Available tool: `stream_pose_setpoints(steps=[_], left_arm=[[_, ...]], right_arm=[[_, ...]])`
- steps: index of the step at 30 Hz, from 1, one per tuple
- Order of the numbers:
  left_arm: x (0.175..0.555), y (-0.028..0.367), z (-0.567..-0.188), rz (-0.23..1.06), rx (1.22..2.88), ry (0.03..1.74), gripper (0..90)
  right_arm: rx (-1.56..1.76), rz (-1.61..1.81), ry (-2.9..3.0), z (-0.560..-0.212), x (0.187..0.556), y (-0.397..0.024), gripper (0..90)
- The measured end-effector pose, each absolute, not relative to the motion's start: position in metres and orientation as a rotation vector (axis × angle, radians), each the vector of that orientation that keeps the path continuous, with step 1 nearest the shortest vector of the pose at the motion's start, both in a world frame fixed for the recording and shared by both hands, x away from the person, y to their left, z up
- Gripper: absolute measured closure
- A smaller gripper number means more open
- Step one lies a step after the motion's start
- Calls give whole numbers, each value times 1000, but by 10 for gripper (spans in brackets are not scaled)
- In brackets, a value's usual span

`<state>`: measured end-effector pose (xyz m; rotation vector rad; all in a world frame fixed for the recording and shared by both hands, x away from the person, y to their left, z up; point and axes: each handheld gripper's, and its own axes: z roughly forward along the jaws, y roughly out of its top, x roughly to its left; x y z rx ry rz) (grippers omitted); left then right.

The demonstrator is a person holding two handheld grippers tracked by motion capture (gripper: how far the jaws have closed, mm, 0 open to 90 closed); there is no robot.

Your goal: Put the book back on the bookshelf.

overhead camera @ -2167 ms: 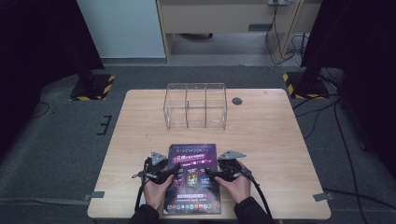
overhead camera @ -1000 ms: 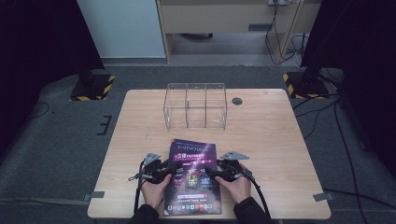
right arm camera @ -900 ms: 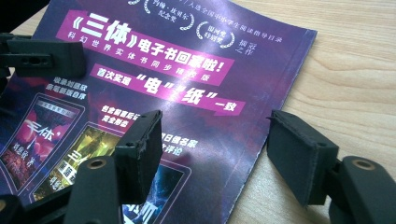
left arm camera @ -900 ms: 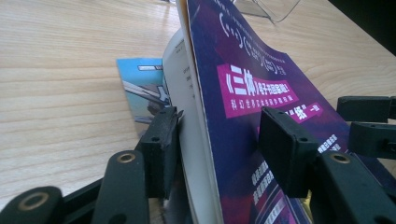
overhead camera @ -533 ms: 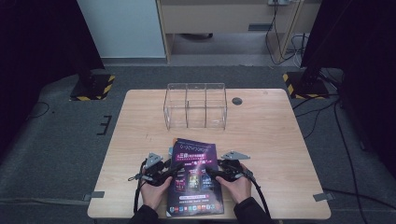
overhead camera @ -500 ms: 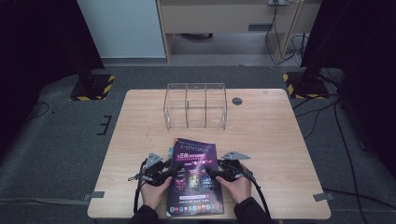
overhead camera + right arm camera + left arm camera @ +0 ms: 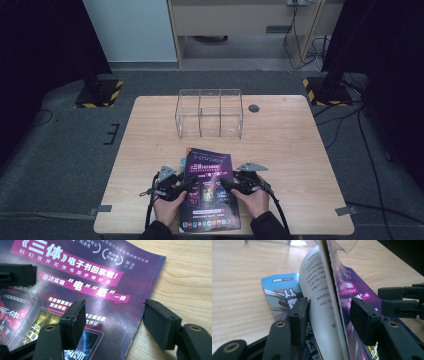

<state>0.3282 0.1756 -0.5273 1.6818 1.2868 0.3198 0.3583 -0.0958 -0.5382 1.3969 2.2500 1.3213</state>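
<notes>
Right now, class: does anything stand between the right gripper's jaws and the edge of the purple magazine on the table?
Nothing visible does. The right gripper hangs open over the purple magazine, one jaw above its cover, the other above the bare wooden table beside its edge. The left gripper works the opposite edge, where the cover stands lifted.

Light: dim in the high view, bright on the table [image 7: 280,140].
Blur: near jaws and page edge soft.
Surround: dark.
</notes>
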Motion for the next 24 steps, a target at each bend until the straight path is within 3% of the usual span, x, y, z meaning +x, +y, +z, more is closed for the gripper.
stream_pose_setpoints(steps=[7, 17, 20, 21, 22, 23, 24], left_arm=[[328, 173, -529, 325, 1694, 1326, 489], [329, 174, -526, 291, 1679, 1329, 583], [328, 185, -518, 385, 1633, 1342, 654], [328, 193, -513, 359, 1591, 1325, 808], [330, 200, -512, 217, 1532, 1295, 897], [331, 200, -512, 206, 1556, 1292, 897], [330, 196, -513, 277, 1609, 1281, 897]], right_arm=[[1401, 1320, 2243, -538, 358, -96, 345], [1396, 1326, 2252, -538, 359, -99, 361], [1395, 1323, 2263, -538, 360, -102, 357], [1404, 1313, 2258, -537, 360, -103, 335], [1401, 1289, 2255, -536, 361, -105, 359], [1403, 1299, 2258, -537, 362, -107, 360], [1412, 1318, 2256, -537, 363, -109, 367]])
